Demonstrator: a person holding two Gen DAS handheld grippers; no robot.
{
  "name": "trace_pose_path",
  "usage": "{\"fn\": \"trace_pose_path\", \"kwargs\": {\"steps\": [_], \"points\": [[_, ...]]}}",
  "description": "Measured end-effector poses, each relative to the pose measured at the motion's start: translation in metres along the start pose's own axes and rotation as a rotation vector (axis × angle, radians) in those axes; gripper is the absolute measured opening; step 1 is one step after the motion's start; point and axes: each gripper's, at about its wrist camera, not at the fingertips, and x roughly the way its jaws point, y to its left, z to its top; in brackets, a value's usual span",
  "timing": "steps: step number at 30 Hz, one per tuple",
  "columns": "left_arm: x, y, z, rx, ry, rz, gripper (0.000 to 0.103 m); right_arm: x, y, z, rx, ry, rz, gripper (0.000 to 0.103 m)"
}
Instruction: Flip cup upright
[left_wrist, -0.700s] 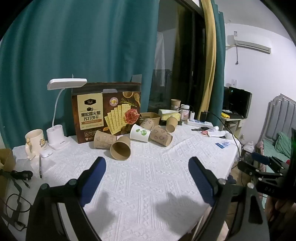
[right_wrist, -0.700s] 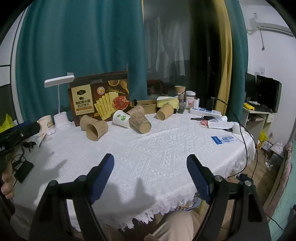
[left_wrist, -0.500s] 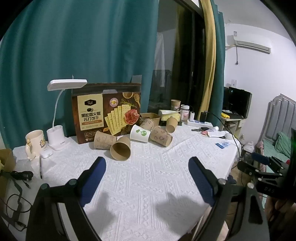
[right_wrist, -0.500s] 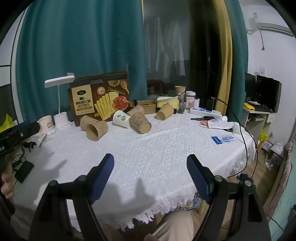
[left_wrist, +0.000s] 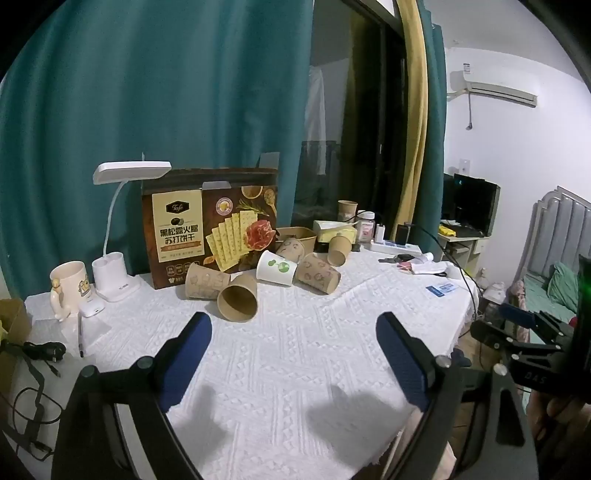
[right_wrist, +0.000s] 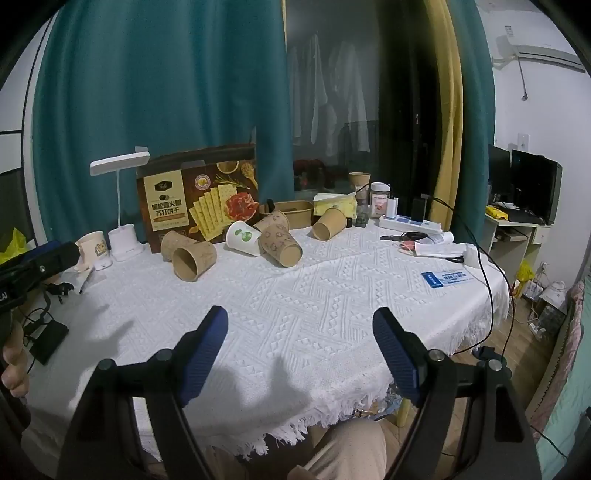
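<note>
**Both grippers spread above the cloth, cups lying on their sides**

Your left gripper (left_wrist: 293, 354) hung over the near part of the white tablecloth (left_wrist: 295, 369), tilted a little downward, its blue pads wide apart with nothing between them. Far left on the table stood a cream mug (left_wrist: 68, 282), and just beside it the white desk lamp (left_wrist: 118, 236), upright on its base. Behind them the brown cracker box (left_wrist: 210, 225) stood against the teal curtain (left_wrist: 147, 92).

In front of that box lay the paper cups, all tipped over. A plain brown cup (left_wrist: 238, 302) lay nearest you, its open mouth facing the grippers, touching a patterned brown cup (left_wrist: 203, 282) behind it. To the right lay the white cup (left_wrist: 277, 267) with green marks, then a printed brown cup (left_wrist: 317, 273) touching it, and another printed one behind them. Further right a plain brown cup (left_wrist: 340, 249) leaned near the yellow tissue pack (left_wrist: 336, 230). All were well apart from both grippers.

Your right gripper (right_wrist: 300, 354) was held over the table's near edge, also angled down, its jaws spread and empty. Past it, on the right, a white power strip (right_wrist: 406, 222) and a blue card (right_wrist: 445, 277) lay on the cloth.
</note>
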Motion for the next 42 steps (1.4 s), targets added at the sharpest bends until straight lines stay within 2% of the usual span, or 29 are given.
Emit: {"fn": "trace_pose_path", "kwargs": {"steps": [42], "points": [[-0.003,-0.010,0.008,0.000,-0.009,-0.003,0.091,-0.001,0.003,0.003,-0.003,-0.002,-0.001,0.079]]}}
